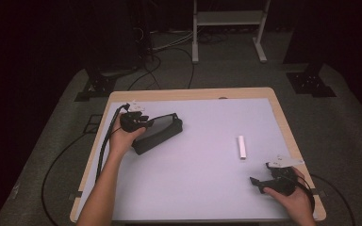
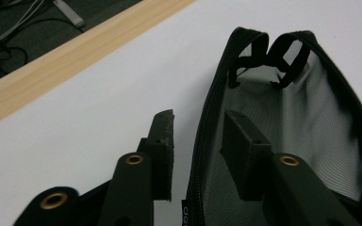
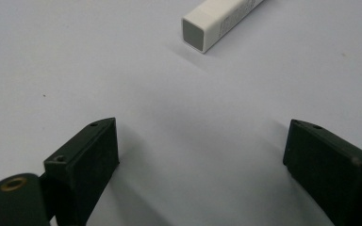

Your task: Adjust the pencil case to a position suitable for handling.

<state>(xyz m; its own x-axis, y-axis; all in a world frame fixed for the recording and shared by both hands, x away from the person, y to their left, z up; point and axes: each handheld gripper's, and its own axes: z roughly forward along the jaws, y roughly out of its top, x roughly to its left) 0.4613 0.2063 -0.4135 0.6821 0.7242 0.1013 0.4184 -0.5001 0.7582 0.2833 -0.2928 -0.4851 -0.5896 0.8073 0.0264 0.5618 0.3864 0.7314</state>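
Basically L gripper has its jaws straddling the zipper edge of the black mesh pouch at table's far-left, not clamped yet, R gripper wide open just short of the white stick mid-right — pinch pouch rim firm, grab stick square across its long sides.

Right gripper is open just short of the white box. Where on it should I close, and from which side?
Probably across the two long sides of the white box, near the square end facing the right gripper. It lies flat and looks narrower than the open jaws, so come along its length from that end.
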